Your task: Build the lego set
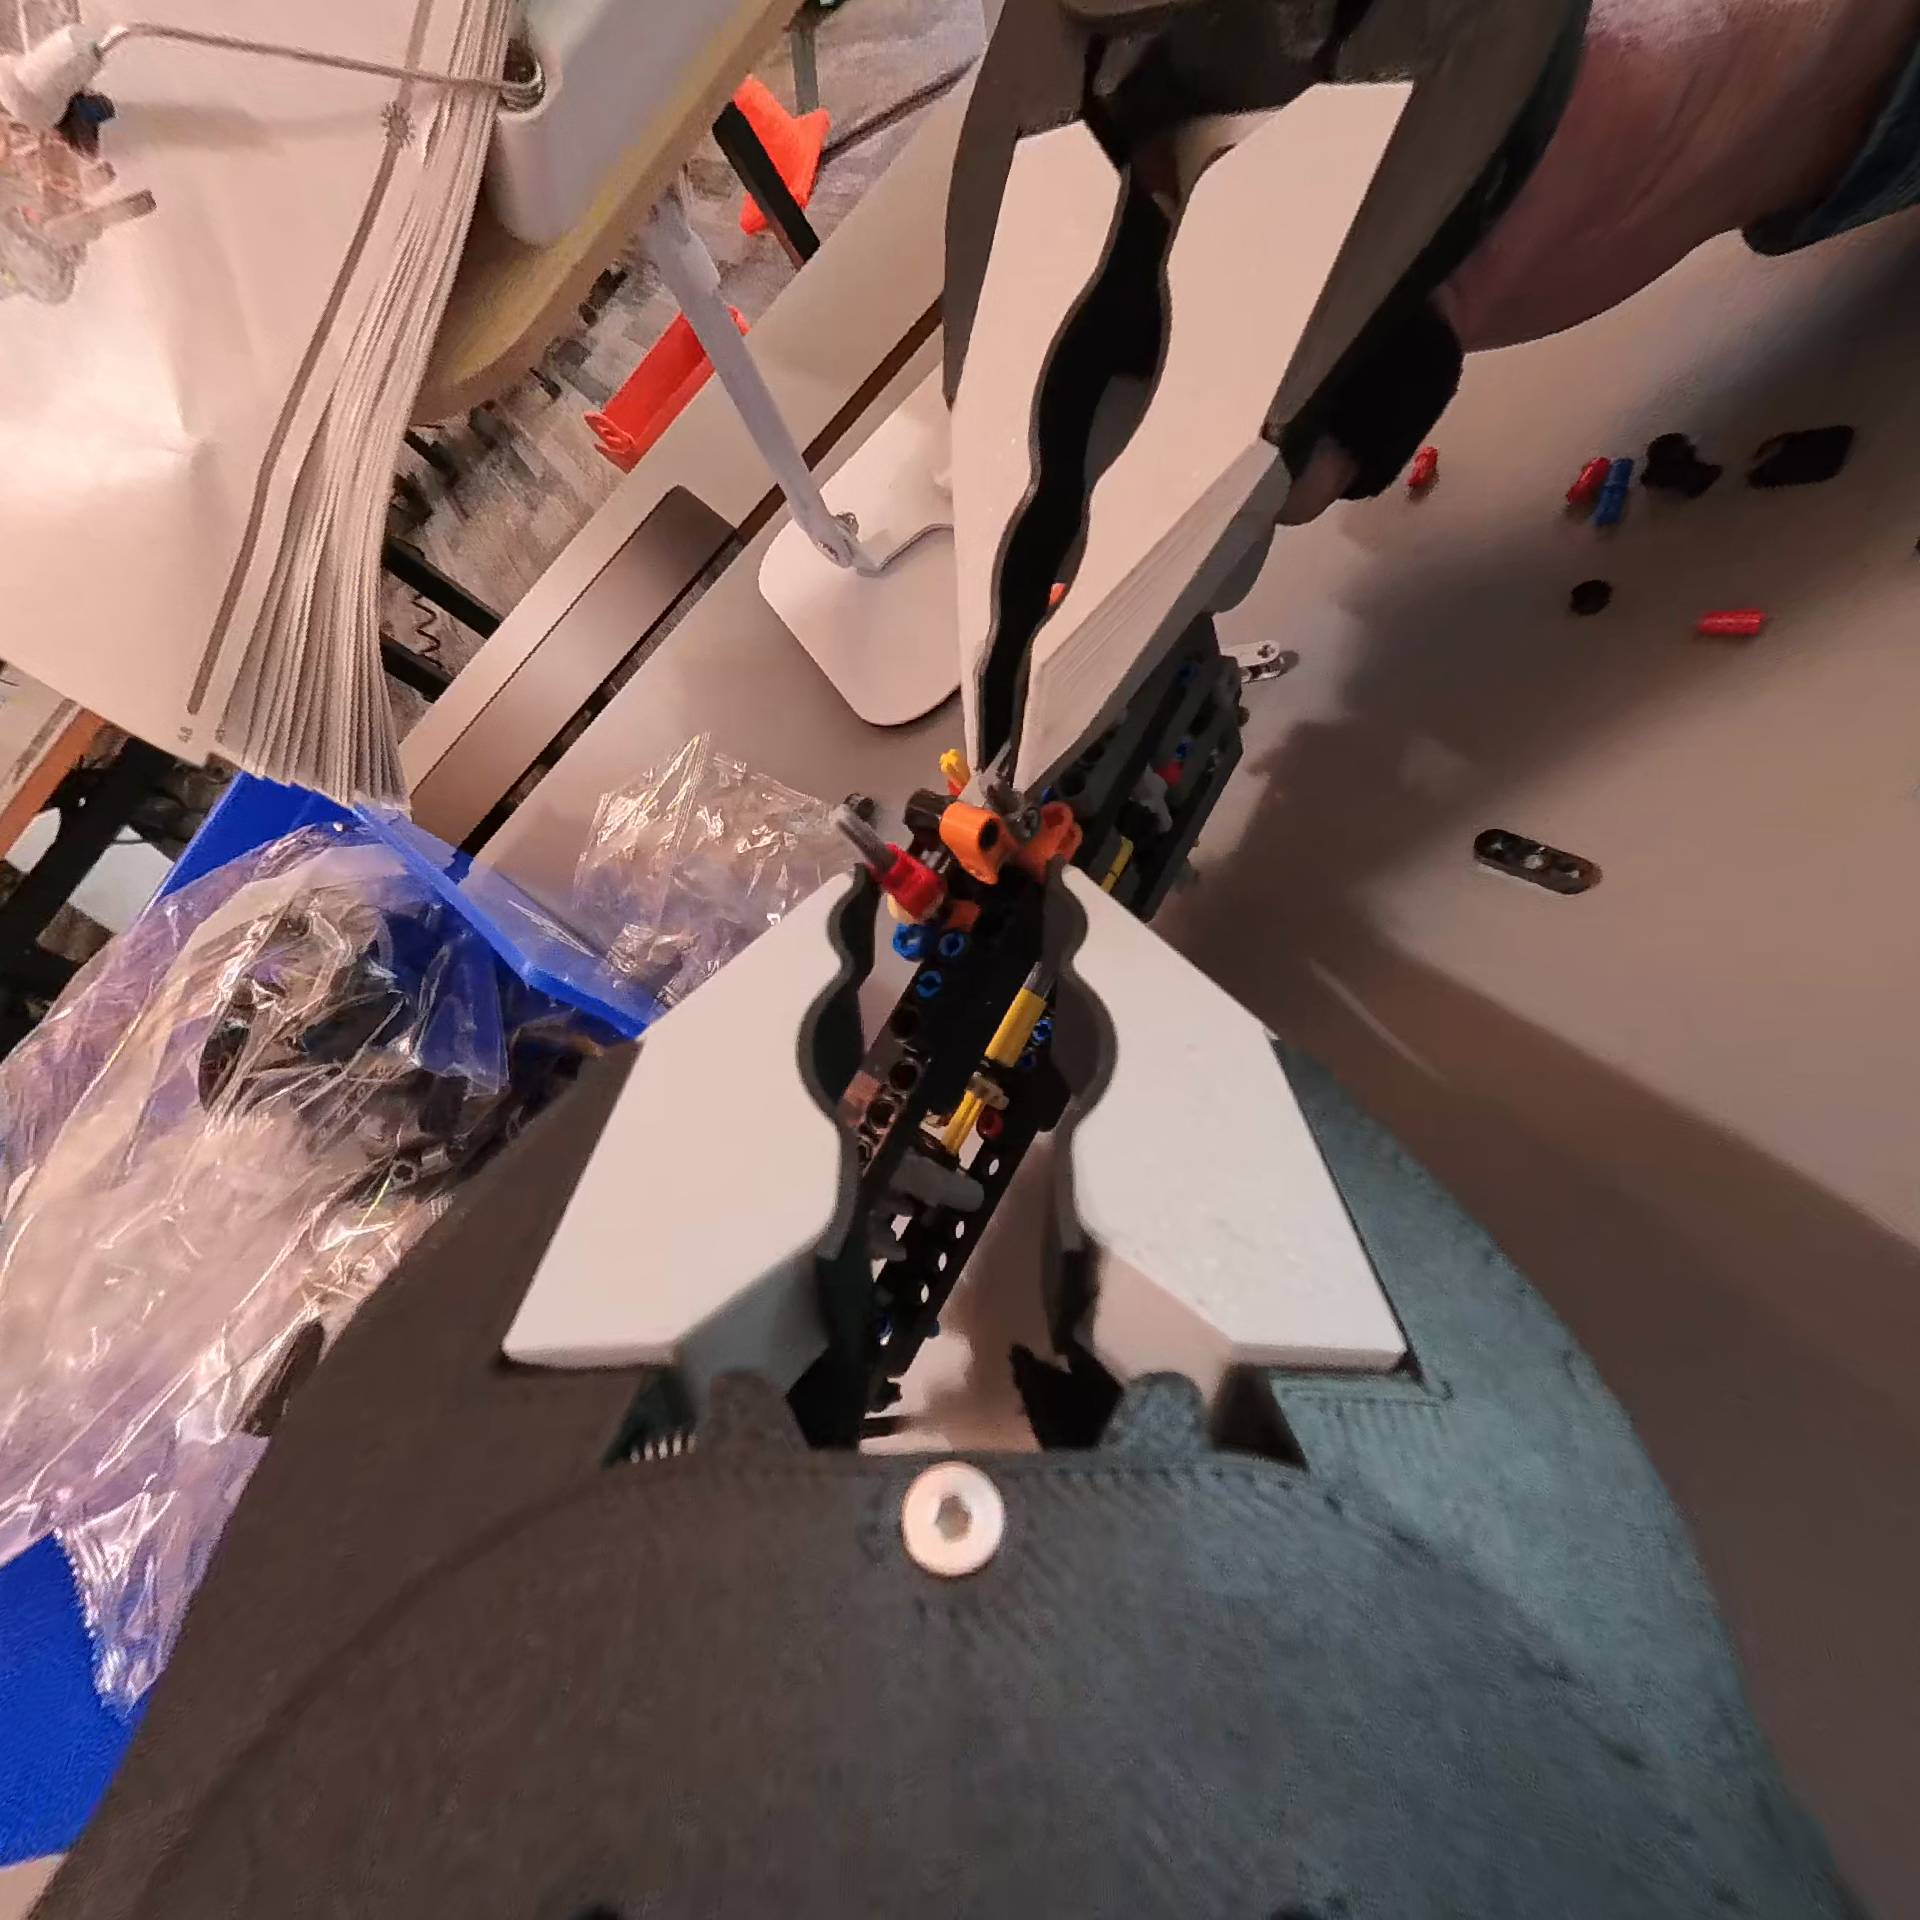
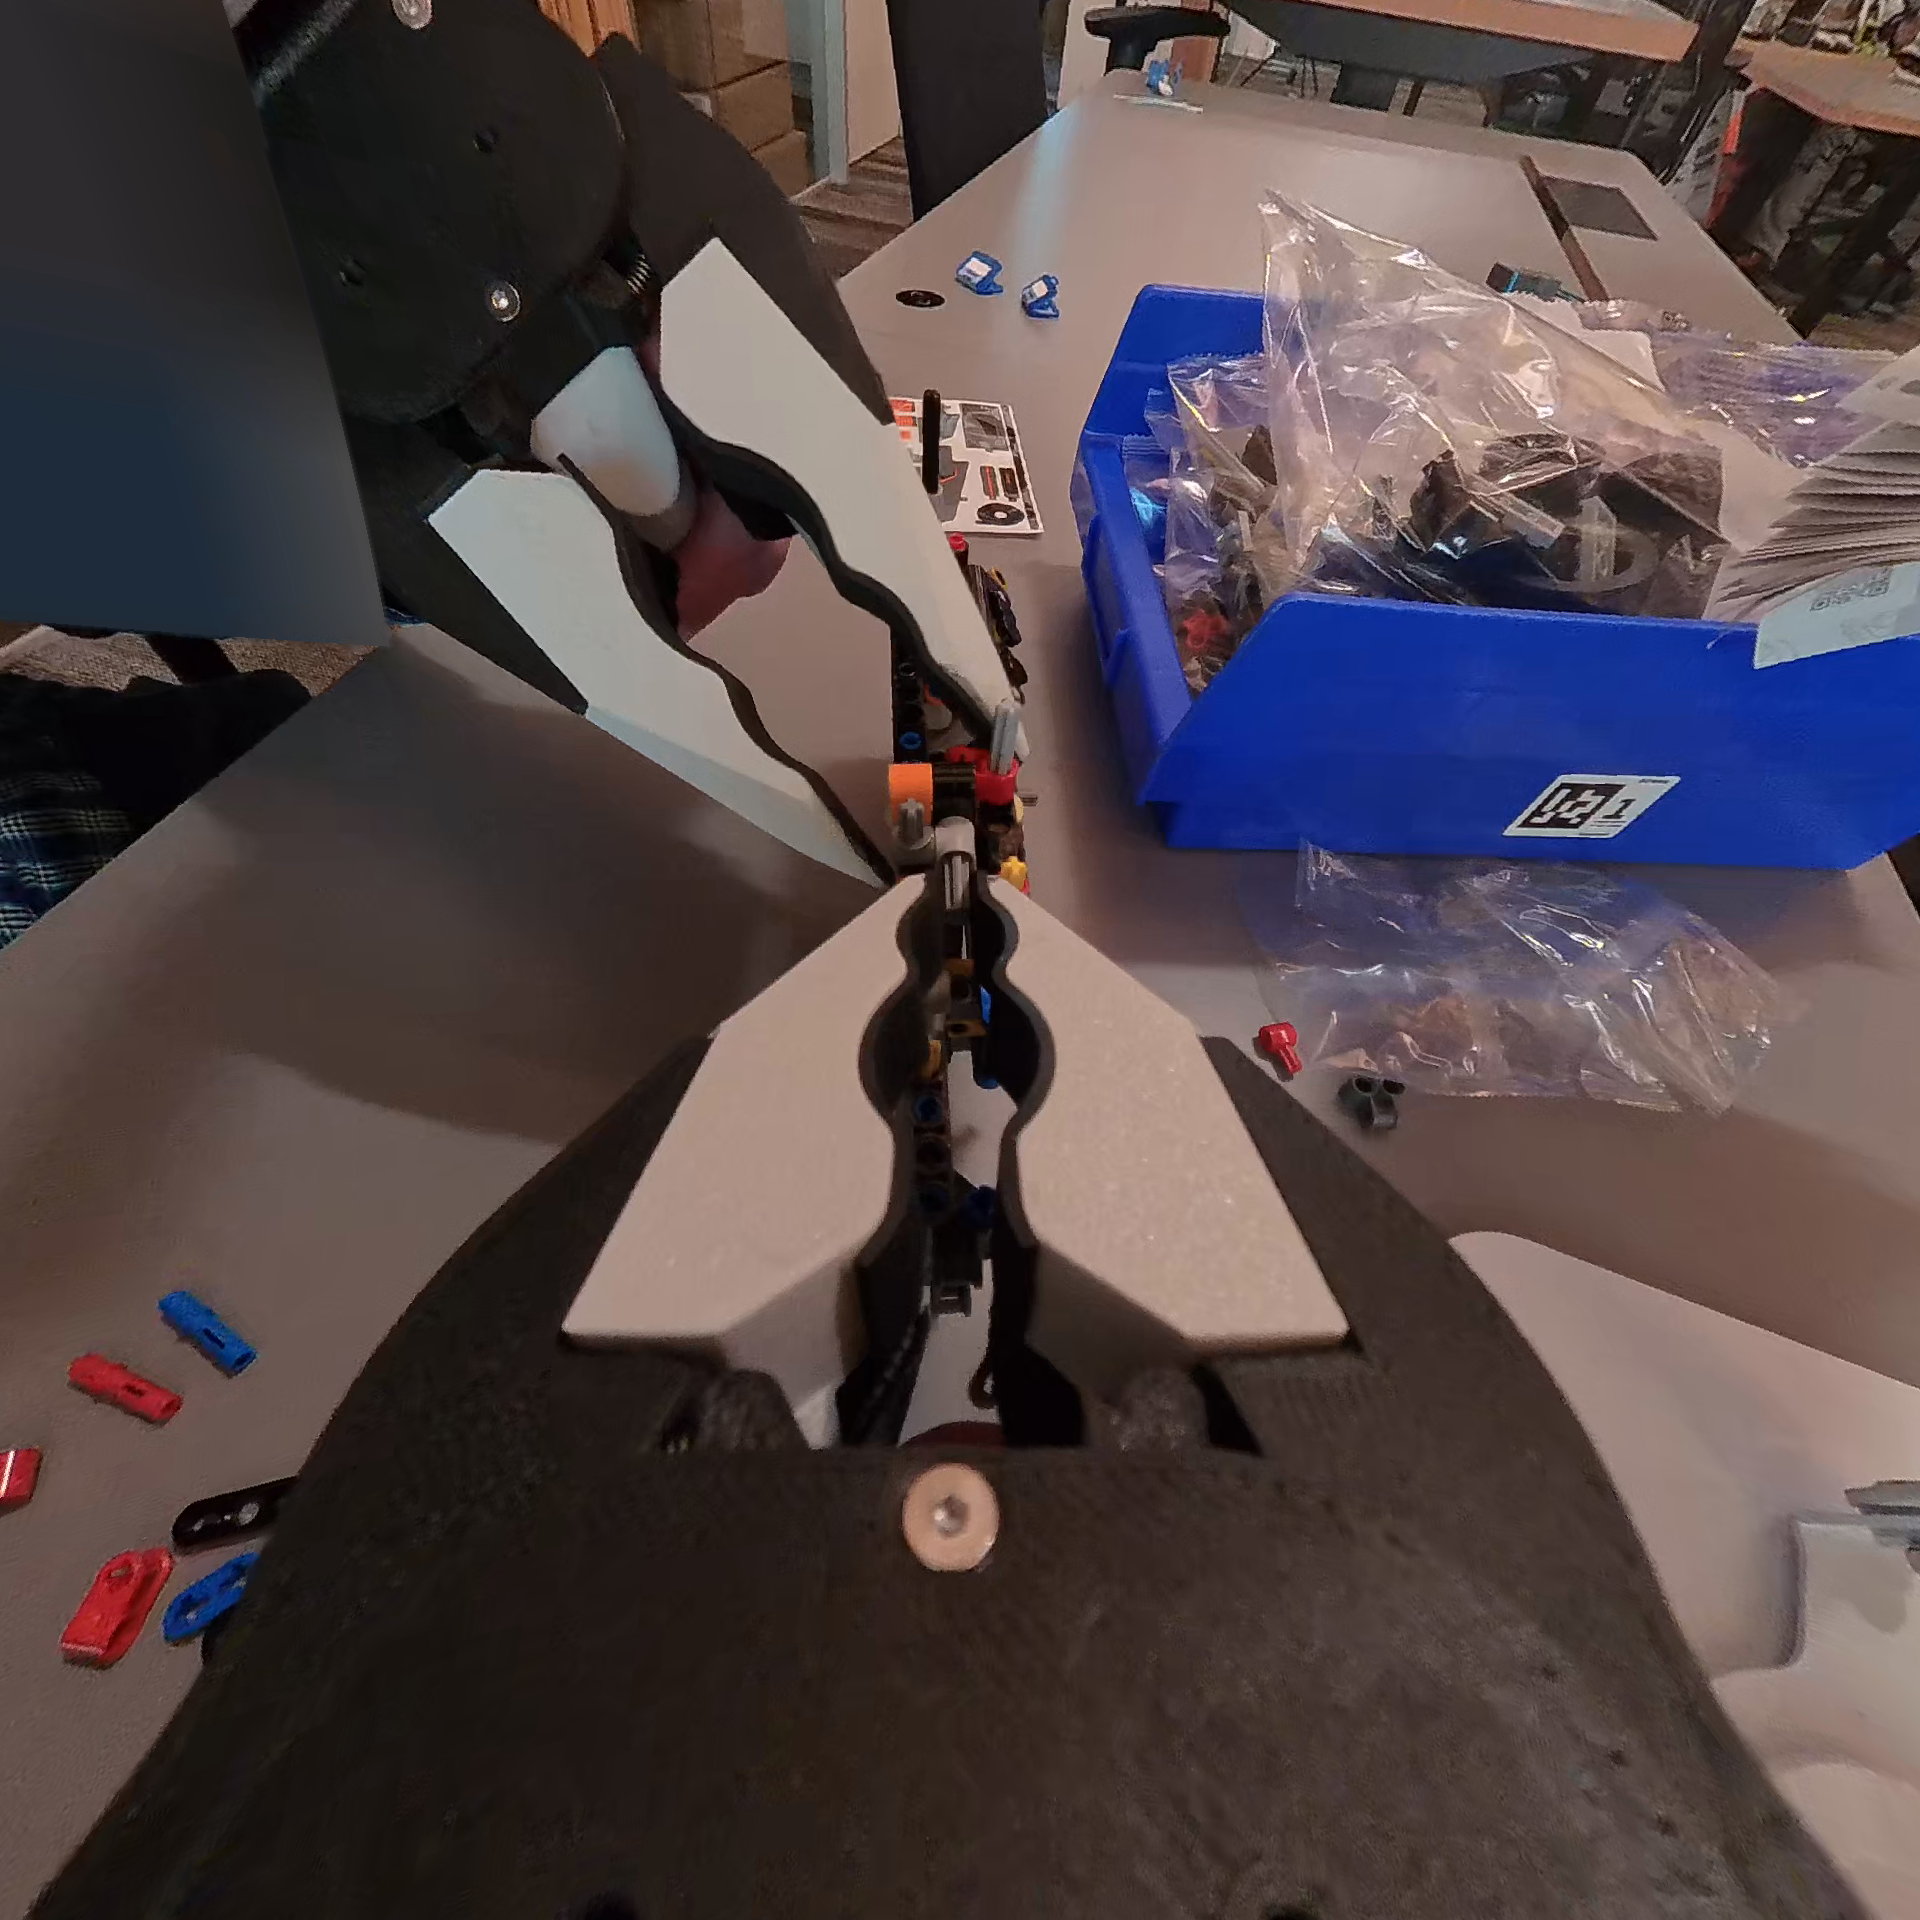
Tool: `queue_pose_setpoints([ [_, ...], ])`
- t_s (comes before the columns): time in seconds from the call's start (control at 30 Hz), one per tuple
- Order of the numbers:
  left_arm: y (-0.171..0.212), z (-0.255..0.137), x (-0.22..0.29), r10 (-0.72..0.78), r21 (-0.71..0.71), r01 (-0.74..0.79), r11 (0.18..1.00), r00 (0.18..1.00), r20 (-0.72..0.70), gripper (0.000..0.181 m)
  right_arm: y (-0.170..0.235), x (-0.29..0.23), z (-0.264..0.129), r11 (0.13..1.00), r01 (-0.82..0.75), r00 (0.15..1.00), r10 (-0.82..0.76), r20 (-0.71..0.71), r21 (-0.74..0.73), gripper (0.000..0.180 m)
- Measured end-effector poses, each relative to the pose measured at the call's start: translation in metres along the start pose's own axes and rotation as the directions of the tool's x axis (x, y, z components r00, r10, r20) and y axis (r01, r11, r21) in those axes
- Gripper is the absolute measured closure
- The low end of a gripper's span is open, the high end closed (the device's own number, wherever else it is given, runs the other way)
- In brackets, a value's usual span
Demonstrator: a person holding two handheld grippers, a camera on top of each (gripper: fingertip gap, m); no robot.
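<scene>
A long black Lego frame [image 1: 940, 1049] with yellow, blue and red pins lies between my left gripper's [image 1: 961, 883] white fingers, which are shut on it. Its far end carries orange connectors [image 1: 982, 836] and a red piece [image 1: 906, 868]. My right gripper [image 1: 989, 792] comes in from above, its tips pinched on a small grey pin at the orange end. In the right wrist view my right gripper [image 2: 956, 883] is shut on that grey pin [image 2: 956, 847], with the orange connector [image 2: 909, 781] just beyond. The left gripper [image 2: 940, 795] reaches in from the upper left.
A blue bin [image 2: 1455, 727] of bagged parts stands at the right, with another bag [image 2: 1507, 977] in front of it. Loose red [image 2: 125, 1387] and blue [image 2: 208, 1345] pieces lie at the left. A sticker sheet [image 2: 987, 468], a booklet [image 1: 312, 416] and a white lamp base [image 1: 873, 582] are nearby. The tips of both grippers are at nearly the same place.
</scene>
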State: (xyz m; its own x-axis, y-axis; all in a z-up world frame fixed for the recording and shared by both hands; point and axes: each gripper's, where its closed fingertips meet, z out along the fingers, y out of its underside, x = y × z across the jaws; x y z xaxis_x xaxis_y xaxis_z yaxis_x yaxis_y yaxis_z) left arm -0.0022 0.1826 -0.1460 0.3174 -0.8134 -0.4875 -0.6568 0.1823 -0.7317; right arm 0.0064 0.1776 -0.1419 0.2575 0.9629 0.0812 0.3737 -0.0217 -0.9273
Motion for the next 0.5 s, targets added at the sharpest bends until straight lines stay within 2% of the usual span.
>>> queue_pose_setpoints([
  [0.23,-0.0007,0.0011,-0.0002,-0.026,0.019,0.025,1.000,0.999,0.030,0.151,0.0005,0.0022,-0.0002,1.000,-0.009,1.000,0.009,-0.013,-0.005,0.178],
  [0.5,0.0002,0.0014,-0.0005,-0.145,0.037,0.141,0.989,0.980,0.133,0.152,0.0007,0.0040,-0.0001,1.000,-0.014,0.999,0.014,-0.029,-0.008,0.178],
])
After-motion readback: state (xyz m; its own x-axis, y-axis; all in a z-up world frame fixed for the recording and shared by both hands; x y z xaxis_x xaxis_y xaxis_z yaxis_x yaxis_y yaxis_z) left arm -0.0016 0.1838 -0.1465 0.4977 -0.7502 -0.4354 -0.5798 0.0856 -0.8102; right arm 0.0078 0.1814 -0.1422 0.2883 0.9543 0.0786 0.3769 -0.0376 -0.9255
